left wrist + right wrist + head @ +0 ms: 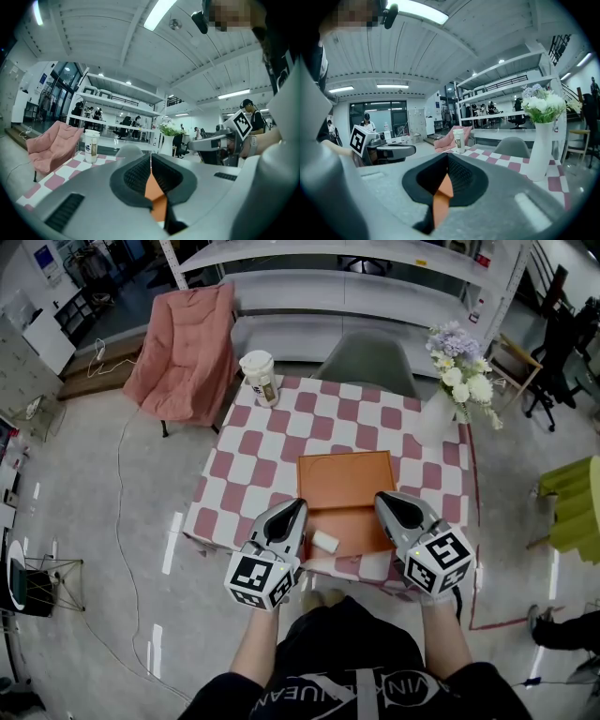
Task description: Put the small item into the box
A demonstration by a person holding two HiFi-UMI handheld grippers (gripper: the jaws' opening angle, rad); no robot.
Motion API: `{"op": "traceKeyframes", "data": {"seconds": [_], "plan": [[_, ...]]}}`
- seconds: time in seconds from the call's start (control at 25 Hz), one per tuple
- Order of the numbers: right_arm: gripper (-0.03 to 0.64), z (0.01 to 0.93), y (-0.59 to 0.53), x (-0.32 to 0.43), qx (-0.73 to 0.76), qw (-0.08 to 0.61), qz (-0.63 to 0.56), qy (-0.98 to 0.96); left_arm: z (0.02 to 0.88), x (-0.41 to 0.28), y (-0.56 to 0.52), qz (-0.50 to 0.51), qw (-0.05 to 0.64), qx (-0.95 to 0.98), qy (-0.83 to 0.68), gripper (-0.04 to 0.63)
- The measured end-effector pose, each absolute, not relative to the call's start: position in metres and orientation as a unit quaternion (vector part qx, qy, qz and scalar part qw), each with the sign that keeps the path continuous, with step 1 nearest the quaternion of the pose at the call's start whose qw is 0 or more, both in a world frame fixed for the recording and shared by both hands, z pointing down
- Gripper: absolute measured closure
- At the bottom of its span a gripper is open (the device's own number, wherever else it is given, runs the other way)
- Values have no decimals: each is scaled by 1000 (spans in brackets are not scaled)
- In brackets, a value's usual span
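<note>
Both grippers, left [300, 505] and right [381, 500], are clenched on nothing above the near edge of the table [255, 442], flanking the open orange box [345, 482], while the small white item [325, 540] lies at the box's near left corner, close to that edge.

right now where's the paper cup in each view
Head view: the paper cup is upper left of centre, on the far left corner of the checked table.
Left gripper view: the paper cup is left of centre, at mid height.
Right gripper view: the paper cup is just right of centre.
Shared landmark: the pink chair, next to the paper cup in all three.
</note>
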State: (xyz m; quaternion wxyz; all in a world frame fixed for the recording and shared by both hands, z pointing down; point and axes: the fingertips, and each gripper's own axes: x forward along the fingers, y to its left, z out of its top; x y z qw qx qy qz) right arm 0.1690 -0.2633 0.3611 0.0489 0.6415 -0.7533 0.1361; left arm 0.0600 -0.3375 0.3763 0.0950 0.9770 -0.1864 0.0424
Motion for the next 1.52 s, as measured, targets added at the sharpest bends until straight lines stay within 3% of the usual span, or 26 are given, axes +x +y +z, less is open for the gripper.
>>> {"op": "traceKeyframes", "data": {"seconds": [1.52], "plan": [[611,324,-280,167,636,32,86,-766,343,50,-359,4,85,974,-209,581]]}}
